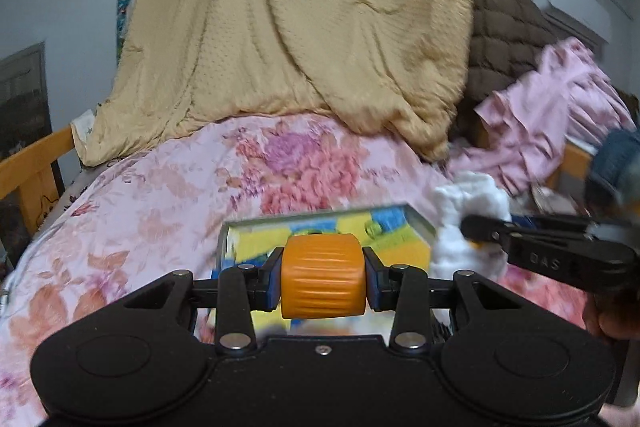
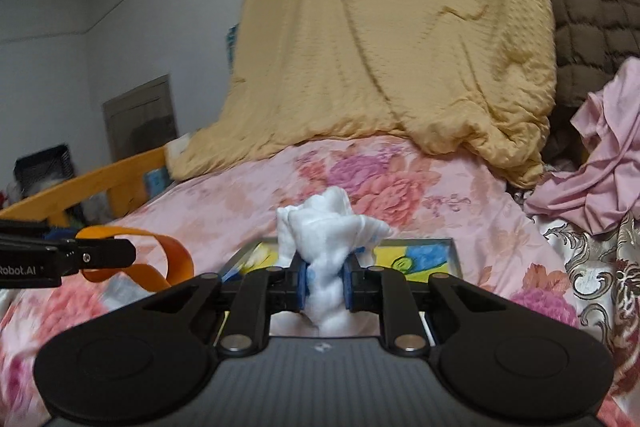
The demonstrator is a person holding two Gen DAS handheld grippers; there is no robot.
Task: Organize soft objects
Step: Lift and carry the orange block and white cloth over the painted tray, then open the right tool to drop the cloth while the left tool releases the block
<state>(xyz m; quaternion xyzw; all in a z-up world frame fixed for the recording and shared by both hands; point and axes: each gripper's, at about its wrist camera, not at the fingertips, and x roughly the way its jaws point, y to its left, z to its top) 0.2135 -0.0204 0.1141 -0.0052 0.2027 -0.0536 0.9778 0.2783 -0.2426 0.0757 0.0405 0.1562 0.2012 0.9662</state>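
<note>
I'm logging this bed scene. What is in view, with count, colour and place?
Band: one, orange, in left gripper.
Cloth: one, white, in right gripper.
Frame: one, yellow-blue picture, on bedspread.
Bedspread: one, pink floral, on bed.
Quilt: one, tan, heaped behind.
Padded quilt: one, brown, right of tan.
Garment: one, pink, right.
Bed rail: one, wood, left.
Left gripper: black, shut on band.
Right gripper: black, shut on cloth.

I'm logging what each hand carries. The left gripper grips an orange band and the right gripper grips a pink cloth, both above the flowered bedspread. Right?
Not quite. The right gripper grips a white cloth, not a pink one, as the right wrist view shows. The left gripper does grip the orange band above the flowered bedspread.
</note>
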